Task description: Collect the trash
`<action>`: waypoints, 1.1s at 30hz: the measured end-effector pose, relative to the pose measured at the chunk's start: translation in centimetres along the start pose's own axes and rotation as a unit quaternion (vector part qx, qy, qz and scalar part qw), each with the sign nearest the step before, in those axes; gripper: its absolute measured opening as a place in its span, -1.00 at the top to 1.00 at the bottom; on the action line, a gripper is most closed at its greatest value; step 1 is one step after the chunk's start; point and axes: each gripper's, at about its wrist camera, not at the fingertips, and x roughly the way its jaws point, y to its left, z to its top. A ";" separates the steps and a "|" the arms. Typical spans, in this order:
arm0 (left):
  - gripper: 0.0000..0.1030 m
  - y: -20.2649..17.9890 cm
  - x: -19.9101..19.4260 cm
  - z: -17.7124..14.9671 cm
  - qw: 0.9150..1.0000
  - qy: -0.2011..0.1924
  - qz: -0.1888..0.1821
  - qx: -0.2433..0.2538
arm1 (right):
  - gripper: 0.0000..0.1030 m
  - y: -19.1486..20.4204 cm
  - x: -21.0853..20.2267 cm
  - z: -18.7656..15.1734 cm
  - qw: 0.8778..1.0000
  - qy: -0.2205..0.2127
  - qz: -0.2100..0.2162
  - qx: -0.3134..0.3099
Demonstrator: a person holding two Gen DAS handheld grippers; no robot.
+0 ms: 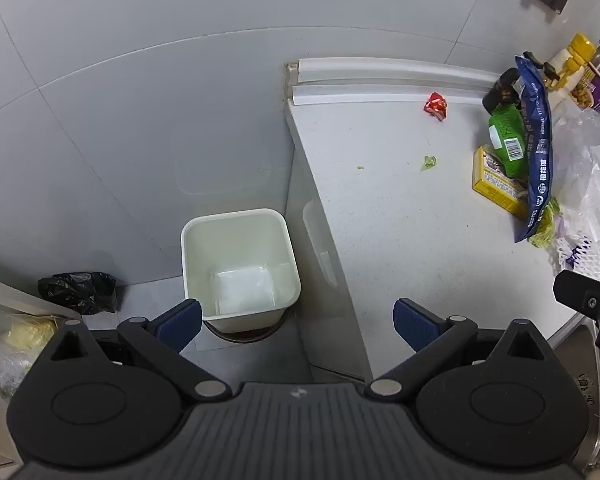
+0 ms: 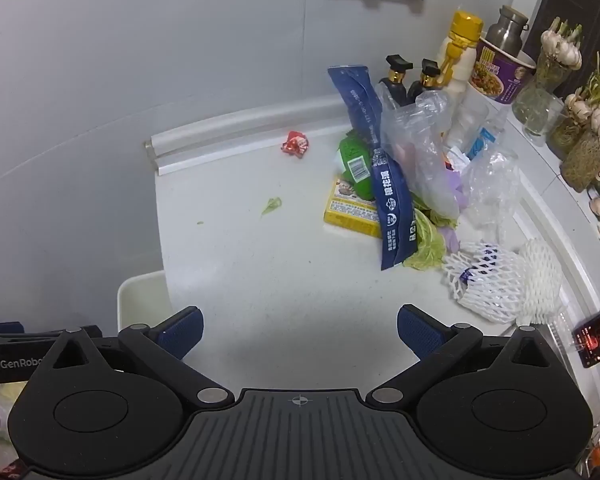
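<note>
White surface [image 2: 280,280] carries trash: red wrapper [image 2: 295,143], blue packet [image 2: 384,184] leaning in a loose pile. Both grippers [image 1: 298,320] [image 2: 300,332] gape empty; tugging it could topple bottles [image 2: 408,80] (bin [image 1: 240,216] waits below).

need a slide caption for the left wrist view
Open left gripper hovers over the white bin beside a countertop strewn with trash.

Both the left gripper [image 1: 298,322] and right gripper [image 2: 300,330] have fingers spread wide, holding nothing.
</note>
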 end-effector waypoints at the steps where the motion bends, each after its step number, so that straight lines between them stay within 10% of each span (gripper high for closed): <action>1: -0.98 0.0 0.0 0.0 1.000 0.001 0.000 0.002 | -1.00 0.1 -0.1 0.0 1.000 -0.002 0.001 0.002; 33: -0.98 -0.1 0.3 -0.4 1.000 0.005 0.010 -0.007 | -1.00 0.7 0.2 -0.5 0.999 0.004 0.035 -0.013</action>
